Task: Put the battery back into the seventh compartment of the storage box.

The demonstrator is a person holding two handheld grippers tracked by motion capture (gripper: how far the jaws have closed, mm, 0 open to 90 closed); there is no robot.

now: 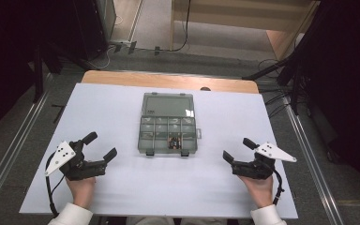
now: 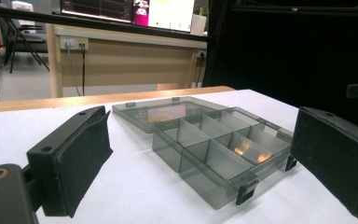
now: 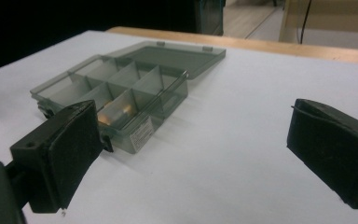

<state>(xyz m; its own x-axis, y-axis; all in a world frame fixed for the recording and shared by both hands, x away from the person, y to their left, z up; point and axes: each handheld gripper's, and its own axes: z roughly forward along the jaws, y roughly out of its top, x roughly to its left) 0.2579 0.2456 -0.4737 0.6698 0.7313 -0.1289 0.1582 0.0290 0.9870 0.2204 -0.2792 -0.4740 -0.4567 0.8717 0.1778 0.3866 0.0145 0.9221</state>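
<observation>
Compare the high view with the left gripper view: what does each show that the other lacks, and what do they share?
High view alone: both hands, the right gripper, the left gripper from above with jaws apart, and dark items in one front compartment.
Left gripper view alone: a monitor and wall sockets behind the table.
Both: the grey organiser box lying open, lid flat, on the white table.

I am holding my left gripper (image 2: pixel 205 163) with fingers (image 2: pixel 70 163) spread wide, framing the open smoky compartment box (image 2: pixel 214 144) lying on the white surface (image 2: pixel 135 186).
</observation>
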